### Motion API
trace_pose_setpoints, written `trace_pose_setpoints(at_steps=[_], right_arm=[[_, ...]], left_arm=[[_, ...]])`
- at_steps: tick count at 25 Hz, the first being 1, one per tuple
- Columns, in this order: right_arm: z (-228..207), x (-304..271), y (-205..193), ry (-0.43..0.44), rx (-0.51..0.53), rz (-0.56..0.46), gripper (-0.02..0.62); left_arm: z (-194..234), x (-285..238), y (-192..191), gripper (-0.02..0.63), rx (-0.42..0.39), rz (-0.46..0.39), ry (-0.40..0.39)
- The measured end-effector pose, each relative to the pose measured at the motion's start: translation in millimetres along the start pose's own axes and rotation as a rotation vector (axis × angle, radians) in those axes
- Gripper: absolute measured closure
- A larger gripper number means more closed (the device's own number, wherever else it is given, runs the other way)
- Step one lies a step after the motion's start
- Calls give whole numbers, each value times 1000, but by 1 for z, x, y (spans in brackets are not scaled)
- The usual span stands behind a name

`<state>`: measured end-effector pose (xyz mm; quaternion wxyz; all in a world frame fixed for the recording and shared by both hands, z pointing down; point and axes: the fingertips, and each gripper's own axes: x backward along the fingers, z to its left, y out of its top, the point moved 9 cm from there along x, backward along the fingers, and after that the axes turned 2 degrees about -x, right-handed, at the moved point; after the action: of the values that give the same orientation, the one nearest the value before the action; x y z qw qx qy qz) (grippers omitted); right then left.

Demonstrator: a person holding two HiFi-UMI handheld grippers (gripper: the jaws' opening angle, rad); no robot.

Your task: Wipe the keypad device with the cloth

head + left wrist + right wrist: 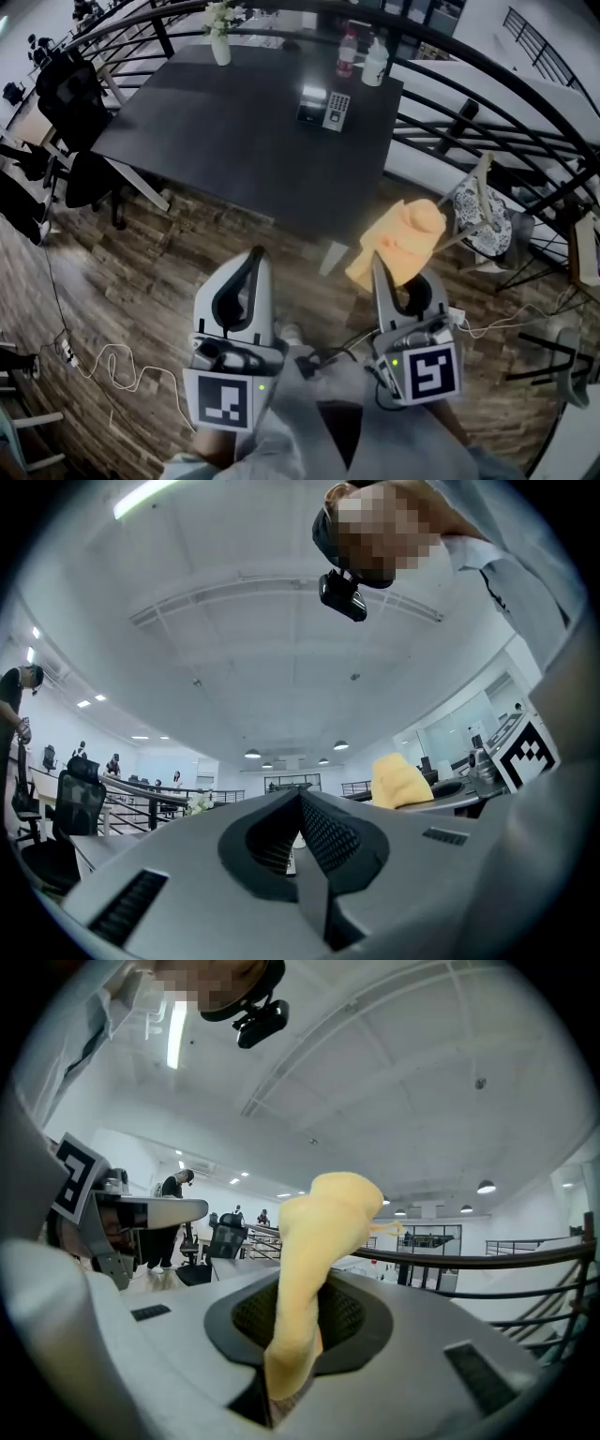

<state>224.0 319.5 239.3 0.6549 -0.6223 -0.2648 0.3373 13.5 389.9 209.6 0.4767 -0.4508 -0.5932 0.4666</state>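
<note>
The keypad device (pixel 326 109) lies on the far right part of the dark table (pixel 234 131), well ahead of both grippers. My right gripper (pixel 378 264) is shut on a yellow-orange cloth (pixel 403 240) that stands up out of its jaws over the wooden floor. In the right gripper view the cloth (pixel 317 1241) is pinched between the jaws of my right gripper (pixel 292 1340) and hides what lies ahead. My left gripper (pixel 255 255) is shut with nothing in it, level with the right one and short of the table. The left gripper view shows my left gripper (pixel 300 841) with jaws together, and the cloth (pixel 403 780) off to the right.
A white vase of flowers (pixel 220 42) and two bottles (pixel 348 54) (pixel 375 64) stand at the table's far edge. Black railings (pixel 487 122) curve round the right. A chair with a patterned cushion (pixel 483 220) is at the right, office chairs (pixel 70 103) at the left, cables (pixel 112 361) on the floor.
</note>
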Motion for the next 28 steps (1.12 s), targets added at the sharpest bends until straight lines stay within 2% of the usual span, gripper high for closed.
trace_pose_setpoints(at_steps=[11,18,28], right_arm=[[34,-61,2,-34,-6,-22,525],[42,-75,6,-43,-1,-29,525],[41,-88,-3,-37,-8,15,525]], left_arm=[[65,-18,-18,594,-8,-13,-34],[78,-26,-21,594,3,-19,-57],[84,-35,-29,594,18,-2,-58]])
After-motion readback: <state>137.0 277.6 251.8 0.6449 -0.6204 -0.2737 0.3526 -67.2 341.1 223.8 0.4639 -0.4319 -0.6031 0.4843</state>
